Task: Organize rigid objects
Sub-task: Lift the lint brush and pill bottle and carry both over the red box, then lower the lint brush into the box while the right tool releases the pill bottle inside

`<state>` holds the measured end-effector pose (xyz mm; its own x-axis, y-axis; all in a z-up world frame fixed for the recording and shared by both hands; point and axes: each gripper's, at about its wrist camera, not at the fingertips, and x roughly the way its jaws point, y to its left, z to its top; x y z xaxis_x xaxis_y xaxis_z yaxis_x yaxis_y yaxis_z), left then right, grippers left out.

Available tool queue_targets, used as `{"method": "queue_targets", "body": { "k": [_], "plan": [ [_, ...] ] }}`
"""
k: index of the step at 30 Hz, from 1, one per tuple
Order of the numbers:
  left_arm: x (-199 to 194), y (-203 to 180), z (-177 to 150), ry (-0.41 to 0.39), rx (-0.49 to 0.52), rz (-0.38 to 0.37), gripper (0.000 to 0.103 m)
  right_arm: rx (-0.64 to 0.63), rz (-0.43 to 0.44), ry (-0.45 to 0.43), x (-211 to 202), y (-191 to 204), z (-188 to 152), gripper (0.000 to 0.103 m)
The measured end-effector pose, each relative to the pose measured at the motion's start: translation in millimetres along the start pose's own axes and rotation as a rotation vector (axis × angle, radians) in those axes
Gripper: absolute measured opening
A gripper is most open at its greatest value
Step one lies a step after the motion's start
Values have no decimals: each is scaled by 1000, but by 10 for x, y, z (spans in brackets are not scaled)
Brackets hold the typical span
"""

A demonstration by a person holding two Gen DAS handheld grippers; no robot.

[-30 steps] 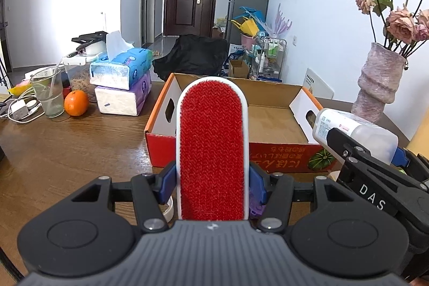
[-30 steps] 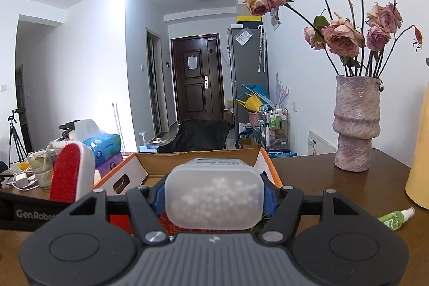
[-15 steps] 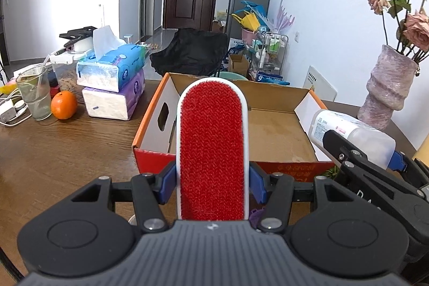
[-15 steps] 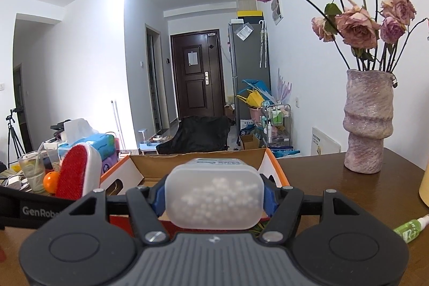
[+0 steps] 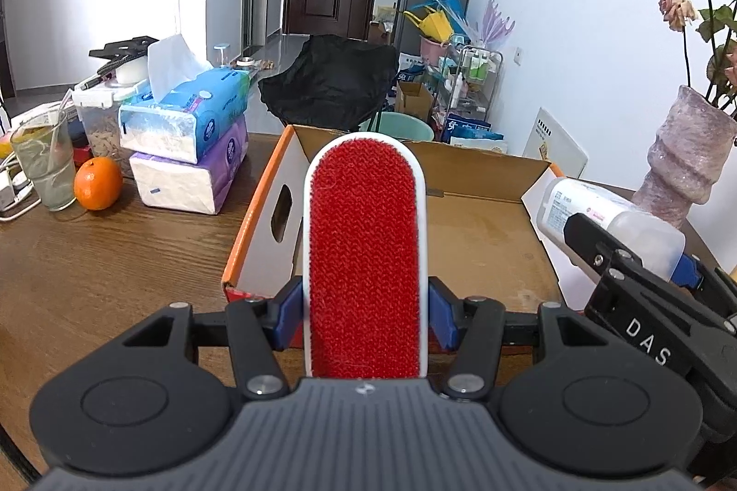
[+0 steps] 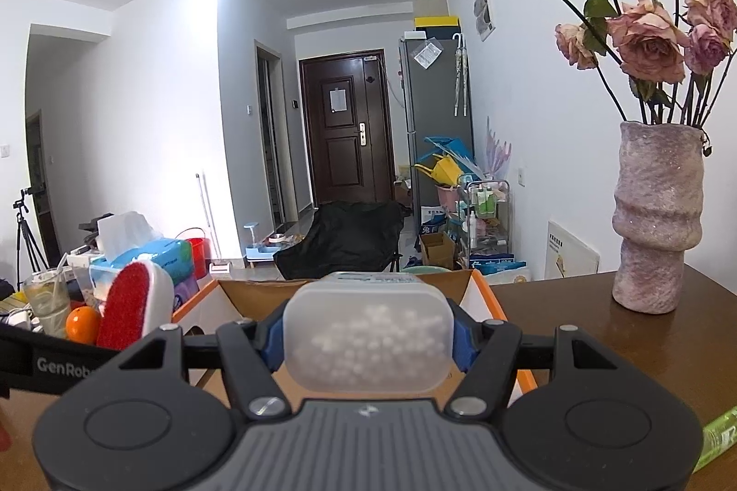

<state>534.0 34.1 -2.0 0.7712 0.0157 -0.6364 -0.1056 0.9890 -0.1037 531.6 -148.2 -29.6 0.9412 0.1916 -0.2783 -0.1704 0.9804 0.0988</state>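
Carrying two items toward one cardboard box [image 5: 479, 224]: the left gripper [image 5: 366, 309] has its jaws clamped on the sides of a red lint brush [image 5: 366, 256], held upright above the near wall of the box; the right gripper [image 6: 366, 341] has its jaws clamped on a frosted bottle [image 6: 366, 346] filled with white beads, poised near the box's right wall. The box floor appears bare, though the brush hides its near-centre part.

Principal risks, as judged from this arrangement:
- Collision: both tools converge on the same opening, and the right gripper sits just beside the left one, so a simultaneous descent could knock them together.
- Slip: the bottle is smooth and rounded, gripped at one end; a jolt could swing it free.
- Snagging: the brush could catch the orange box rim if lowered short.
- Sweep: the vase [image 6: 656, 219] of dried roses stands near on the table [image 5: 101, 260]; a wide right-hand withdrawal might topple it.
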Motion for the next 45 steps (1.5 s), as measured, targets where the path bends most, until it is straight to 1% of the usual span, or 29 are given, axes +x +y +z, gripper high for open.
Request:
{"method": "queue_targets", "body": {
  "k": [5,8,13,19,26,29,40,41,42,43,44,45],
  "plan": [
    [-11,-38,138,-23,18,33,56,7,-1,-1,58,-33,32,65],
    [49,-59,251,-13,21,41,56,9,-3,7,107,-43,26,65],
    [230,-94,409,-8,21,65,56,8,-5,19,213,-52,36,65],
    [549,-86,530,9,-5,68,56,2,-17,41,354,-37,20,65],
    [872,-104,551,18,-9,89,56,-10,-34,76,533,11,12,65],
    [975,-129,538,20,5,107,56,-19,-38,87,603,32,3,65],
    [1146,-169,531,42,32,113,57,-31,-50,117,725,32,-5,65],
    [1134,-172,526,44,38,111,59,-31,-52,125,736,20,1,65],
    [1110,-180,521,41,45,110,70,-31,-53,137,743,10,0,65],
    [1081,-176,528,36,49,112,94,-31,-53,149,753,2,0,65],
    [1023,-174,534,19,47,120,103,-31,-60,161,763,-15,8,67],
    [943,-163,535,-14,41,124,103,-31,-71,171,766,-27,14,80]
  ]
}}
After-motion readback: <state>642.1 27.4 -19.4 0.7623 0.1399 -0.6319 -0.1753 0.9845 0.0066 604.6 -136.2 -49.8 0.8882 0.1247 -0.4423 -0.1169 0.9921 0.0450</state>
